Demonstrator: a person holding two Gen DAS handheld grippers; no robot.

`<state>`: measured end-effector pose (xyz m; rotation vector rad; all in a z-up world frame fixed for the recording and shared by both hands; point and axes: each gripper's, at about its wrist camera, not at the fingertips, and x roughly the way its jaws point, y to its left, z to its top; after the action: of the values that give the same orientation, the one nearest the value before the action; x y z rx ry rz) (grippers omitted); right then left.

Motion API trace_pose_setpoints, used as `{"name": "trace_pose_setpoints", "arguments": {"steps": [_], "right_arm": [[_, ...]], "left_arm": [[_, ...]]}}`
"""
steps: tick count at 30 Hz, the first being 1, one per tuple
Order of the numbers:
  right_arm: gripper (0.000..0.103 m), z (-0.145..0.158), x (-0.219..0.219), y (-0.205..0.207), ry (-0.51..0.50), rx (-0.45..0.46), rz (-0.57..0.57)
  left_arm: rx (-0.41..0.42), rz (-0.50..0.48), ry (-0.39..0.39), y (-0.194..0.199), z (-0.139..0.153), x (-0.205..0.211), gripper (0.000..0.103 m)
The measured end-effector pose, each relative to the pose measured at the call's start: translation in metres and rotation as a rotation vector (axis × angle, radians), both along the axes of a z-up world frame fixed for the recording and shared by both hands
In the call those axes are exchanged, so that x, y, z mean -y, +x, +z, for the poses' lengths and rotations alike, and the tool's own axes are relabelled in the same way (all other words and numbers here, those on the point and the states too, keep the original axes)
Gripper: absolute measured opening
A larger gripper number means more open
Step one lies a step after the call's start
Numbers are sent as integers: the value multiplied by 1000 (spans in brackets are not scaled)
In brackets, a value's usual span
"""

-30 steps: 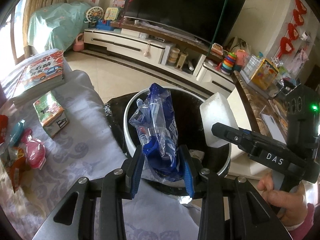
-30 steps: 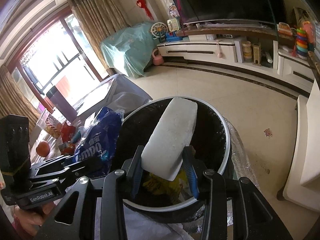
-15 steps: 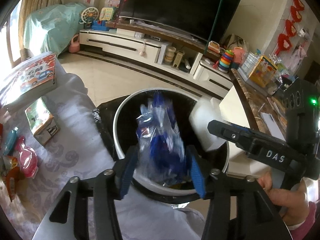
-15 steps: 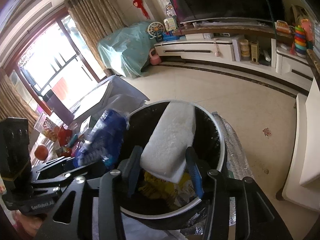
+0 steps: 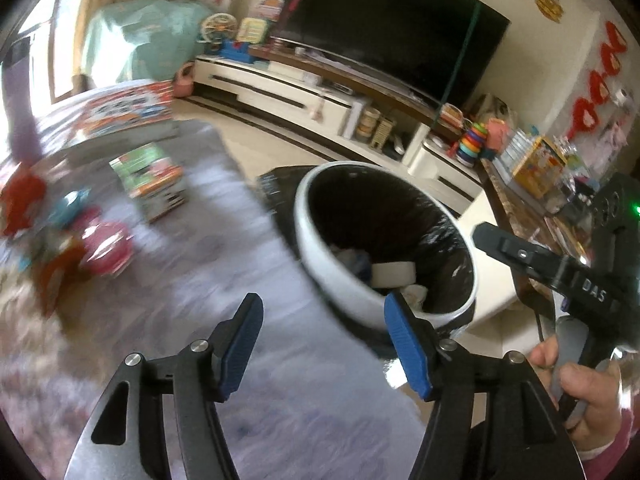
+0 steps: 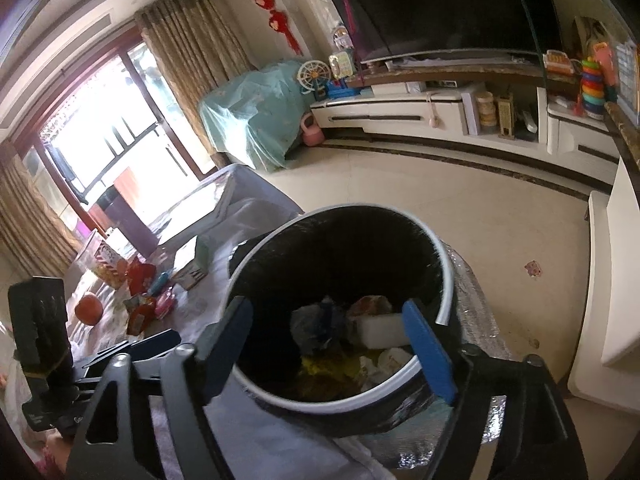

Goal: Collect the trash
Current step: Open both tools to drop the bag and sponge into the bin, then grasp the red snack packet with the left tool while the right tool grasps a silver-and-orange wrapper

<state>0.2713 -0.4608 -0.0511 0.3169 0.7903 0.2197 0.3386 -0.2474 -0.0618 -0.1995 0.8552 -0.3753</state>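
A living room with a pale tiled floor (image 6: 460, 216) was shown, with one large black television (image 5: 384, 36) above a long white media cabinet (image 6: 400, 114) and tan curtains (image 6: 192, 48) beside a bright window. A low surface draped in a grey patterned cloth (image 5: 224, 264) stood beside one round white-rimmed bin lined with a black bag (image 6: 447, 280).

Two grippers were seen. The left gripper (image 5: 326, 344) was held over the cloth near the bin's rim, its blue-padded jaws spread wide with nothing between them. The right gripper (image 6: 332, 350) was held over the bin's mouth, its jaws likewise spread wide and empty.

Inside the bin, one white rectangular foam block (image 6: 380, 330) lay on the heap of rubbish, its long axis roughly level and running across the right wrist view. Just to its left lay one crumpled blue and clear plastic wrapper (image 6: 320, 324), with yellow scraps (image 6: 324, 368) below it.

On the cloth, one small green and white carton (image 5: 154, 178) and one pink packet (image 5: 106, 246) were seen through motion blur; one orange round fruit (image 6: 89, 309) lay farther along, and the clutter around it was too blurred to count.
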Motion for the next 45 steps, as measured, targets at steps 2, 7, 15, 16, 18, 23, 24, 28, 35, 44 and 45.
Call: {"name": "trace_pose_setpoints", "arguments": {"steps": [2,7,15,16,18,23,24,28,35,44,45], "right_arm": [[84,0,-11,-6,-4,9,15],[84,4,-38,-20,-15,40,61],[86,11,-89,-35,-26,83,141],[87,11,-95,-35,-25,85,151],[87,10,-106,-37,-25,84,168],[87,3,-132,-36,-28,66,220],[87,2,-135,-37,-29,64,227],[87,-1,-150,-38,-31,58,248],[87,-5,-169,-31,-30,49,271],[86,-17,-194,-17,-24,34,298],[86,-18,-197,-15,-23,31,300]], "left_arm": [[4,30,-6,-12,-1,-14,63],[13,107,-6,-42,-5,-51,64],[8,205,-7,-77,-3,-106,64],[7,216,-6,-81,-2,-111,64],[1,238,-9,-88,-2,-122,64],[-7,276,-13,-102,-4,-142,64],[-9,278,-15,-97,-5,-147,64],[-10,295,-15,-99,-4,-160,64],[-10,340,-5,-95,-7,-185,64],[-8,340,36,-74,-7,-200,64],[-9,342,41,-71,-7,-203,64]]}}
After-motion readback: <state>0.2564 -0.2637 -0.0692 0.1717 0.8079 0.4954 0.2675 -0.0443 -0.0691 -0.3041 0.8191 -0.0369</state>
